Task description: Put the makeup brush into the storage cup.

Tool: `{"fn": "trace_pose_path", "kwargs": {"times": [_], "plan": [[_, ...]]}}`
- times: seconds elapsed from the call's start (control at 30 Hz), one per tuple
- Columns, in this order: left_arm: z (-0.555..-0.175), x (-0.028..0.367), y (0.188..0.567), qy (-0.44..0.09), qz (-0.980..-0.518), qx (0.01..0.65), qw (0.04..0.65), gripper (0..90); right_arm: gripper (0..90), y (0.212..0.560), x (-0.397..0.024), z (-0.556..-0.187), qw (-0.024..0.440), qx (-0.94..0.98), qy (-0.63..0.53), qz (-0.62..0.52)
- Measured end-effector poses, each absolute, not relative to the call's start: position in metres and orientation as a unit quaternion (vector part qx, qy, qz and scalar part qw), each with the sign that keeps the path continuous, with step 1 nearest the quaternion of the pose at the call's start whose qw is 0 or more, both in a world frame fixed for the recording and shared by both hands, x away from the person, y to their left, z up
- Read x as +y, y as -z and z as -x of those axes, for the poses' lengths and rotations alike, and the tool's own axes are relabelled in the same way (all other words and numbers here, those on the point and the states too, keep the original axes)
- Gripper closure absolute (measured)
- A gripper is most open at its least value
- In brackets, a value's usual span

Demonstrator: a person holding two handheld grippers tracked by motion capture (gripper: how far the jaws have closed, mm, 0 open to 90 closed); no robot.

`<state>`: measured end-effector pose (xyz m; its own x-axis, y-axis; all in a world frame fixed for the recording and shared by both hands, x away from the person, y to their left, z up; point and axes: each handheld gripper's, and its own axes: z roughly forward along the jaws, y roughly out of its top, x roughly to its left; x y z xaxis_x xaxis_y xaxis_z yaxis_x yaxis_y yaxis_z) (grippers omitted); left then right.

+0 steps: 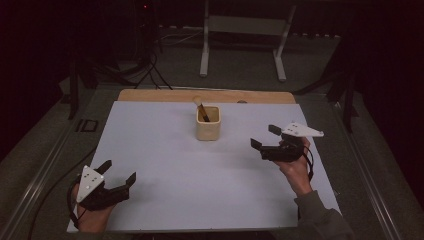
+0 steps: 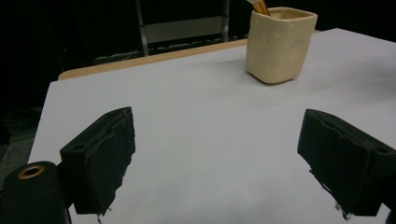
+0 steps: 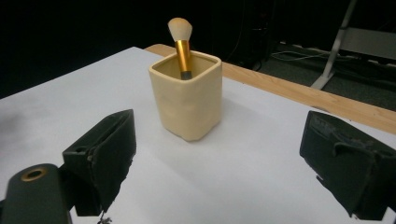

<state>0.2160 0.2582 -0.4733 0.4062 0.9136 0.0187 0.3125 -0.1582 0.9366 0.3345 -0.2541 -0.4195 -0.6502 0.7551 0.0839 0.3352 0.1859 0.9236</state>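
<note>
High view: brush (image 1: 201, 108) stands in cream cup (image 1: 208, 123) at table's (image 1: 165, 165) far middle — untouched. Left gripper (image 1: 118, 172) and right gripper (image 1: 264, 136) both spread, empty, well apart from cup — reach and grasp remain.

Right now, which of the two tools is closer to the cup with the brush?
The right tool, held beside the cream cup. The left tool waits farther back, near the table's front corner. Both are open and empty.
</note>
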Motion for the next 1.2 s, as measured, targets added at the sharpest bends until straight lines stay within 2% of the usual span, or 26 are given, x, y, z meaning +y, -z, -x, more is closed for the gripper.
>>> {"fn": "trace_pose_path", "kwargs": {"times": [0.43,1.2], "plan": [[-0.217,0.258,0.473,-0.317,-0.691,0.444,0.474,11.9,10.6,0.425,-0.275,-0.319,0.210,0.735,-0.524,-0.375],[-0.216,0.260,0.473,-0.319,-0.690,0.447,0.473,11.8,10.7,0.455,-0.313,-0.282,0.208,0.715,-0.525,-0.412]]}}
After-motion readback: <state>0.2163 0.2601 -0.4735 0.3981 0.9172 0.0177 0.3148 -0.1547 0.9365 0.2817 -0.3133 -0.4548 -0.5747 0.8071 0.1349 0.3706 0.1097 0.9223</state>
